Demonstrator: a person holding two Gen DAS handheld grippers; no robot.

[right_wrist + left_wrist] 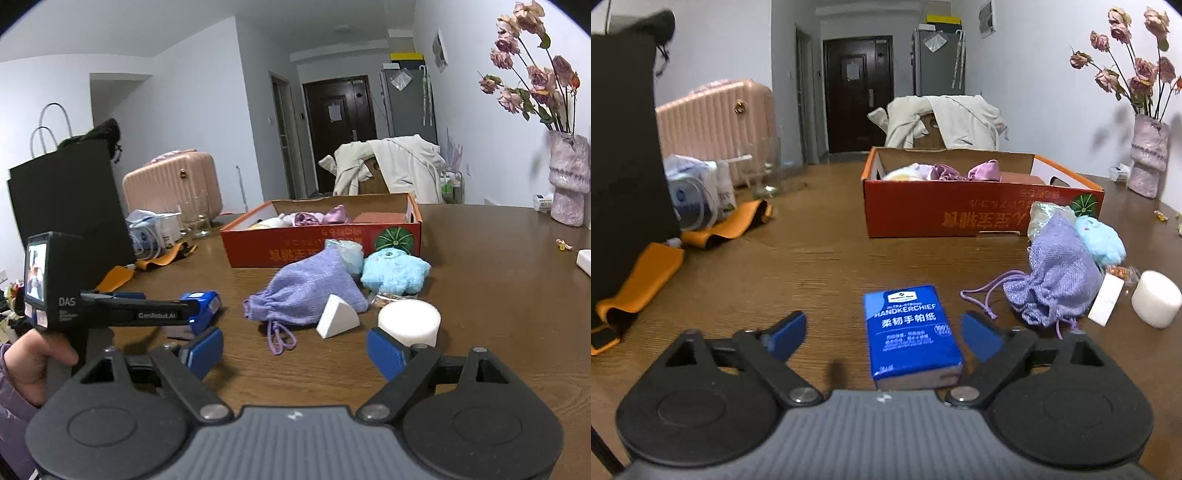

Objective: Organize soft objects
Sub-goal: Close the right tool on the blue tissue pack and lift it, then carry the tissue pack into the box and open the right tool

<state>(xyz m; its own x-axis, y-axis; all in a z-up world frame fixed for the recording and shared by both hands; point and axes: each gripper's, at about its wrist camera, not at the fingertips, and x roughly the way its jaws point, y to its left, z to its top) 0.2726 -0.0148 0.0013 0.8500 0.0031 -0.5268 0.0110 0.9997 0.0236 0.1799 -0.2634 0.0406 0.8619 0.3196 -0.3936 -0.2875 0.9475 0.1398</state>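
Left wrist view: left gripper [884, 332] spread wide around blue tissue pack [911, 334] flat on wooden table [812, 258], pads clear of both sides. Right gripper [295, 352] likewise agape, empty, low over table; purple drawstring pouch [310, 291] and white wedge [336, 317] just ahead.

Two wrist cameras look low along their fingers, across the table [812, 258].
The left view sits close behind the tissue pack [911, 334] between its fingers; both views share the orange box [321, 240] and purple pouch [314, 288] ahead.
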